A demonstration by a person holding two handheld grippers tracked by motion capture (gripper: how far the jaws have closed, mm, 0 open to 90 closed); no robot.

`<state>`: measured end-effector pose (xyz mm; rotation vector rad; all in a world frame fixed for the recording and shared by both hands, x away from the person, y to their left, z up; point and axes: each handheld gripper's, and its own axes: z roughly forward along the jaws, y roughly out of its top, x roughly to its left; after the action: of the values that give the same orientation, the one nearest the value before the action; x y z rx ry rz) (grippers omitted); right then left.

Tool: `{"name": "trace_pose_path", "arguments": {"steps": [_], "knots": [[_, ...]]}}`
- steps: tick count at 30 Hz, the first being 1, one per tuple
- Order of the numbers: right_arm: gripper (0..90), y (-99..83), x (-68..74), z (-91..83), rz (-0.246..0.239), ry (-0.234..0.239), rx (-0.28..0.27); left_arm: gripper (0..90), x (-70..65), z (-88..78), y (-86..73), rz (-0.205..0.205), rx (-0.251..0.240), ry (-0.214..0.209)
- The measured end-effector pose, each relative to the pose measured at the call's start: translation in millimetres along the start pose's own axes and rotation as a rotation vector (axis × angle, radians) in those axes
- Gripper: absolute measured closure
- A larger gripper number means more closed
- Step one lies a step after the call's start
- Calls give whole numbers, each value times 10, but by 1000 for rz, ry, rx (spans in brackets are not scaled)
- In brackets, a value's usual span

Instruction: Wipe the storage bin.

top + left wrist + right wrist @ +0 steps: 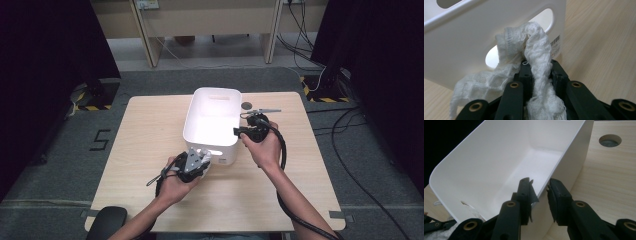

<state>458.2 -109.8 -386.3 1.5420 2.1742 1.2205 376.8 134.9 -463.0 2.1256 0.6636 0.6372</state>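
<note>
- The left gripper (pixel 199 161), at the near side of the bin (pixel 197 131), has its jaws clamped tight on a bunched white cloth (pixel 534 65). The cloth sticks up out of the jaws and a loose tail (pixel 474 85) hangs off to one side, right against the bin's near wall by the handle slot (pixel 492 55).
- My worry there: that tail could snag on the slot or the rim as the cloth goes over, and drag the light bin across the table (pixel 150 150).
- The grip is on a narrow fold, so a tug against the wall might pull the cloth partly out of the jaws.
- If it is let go too low or too near, I'd guess the cloth drapes over the rim instead of landing inside; the bin looks empty for now.
- The right gripper (pixel 242 131) stands at the bin's right wall, jaws about half open and straddling the rim (pixel 544 188), one inside and one outside. Whether the pads actually press it I cannot tell.
- If they do not bite, the bin has nothing steadying it and could tip or slide towards the far right, where a hole (pixel 610 140) sits in the table.
</note>
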Motion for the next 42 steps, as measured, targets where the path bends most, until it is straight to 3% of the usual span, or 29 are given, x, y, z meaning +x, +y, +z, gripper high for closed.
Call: {"name": "trace_pose_path", "arguments": {"steps": [10, 22, 42], "knots": [[720, 0, -3, 4, -1, 1, -2, 751, -36, 102, -94, 14, 31, 5], [714, -1, -3, 4, 1, 1, -5, 751, -50, 223, -206, 2, 45, 9], [713, -2, -5, 5, 3, 2, -6, 751, -139, 296, -108, -12, 29, -22]]}}
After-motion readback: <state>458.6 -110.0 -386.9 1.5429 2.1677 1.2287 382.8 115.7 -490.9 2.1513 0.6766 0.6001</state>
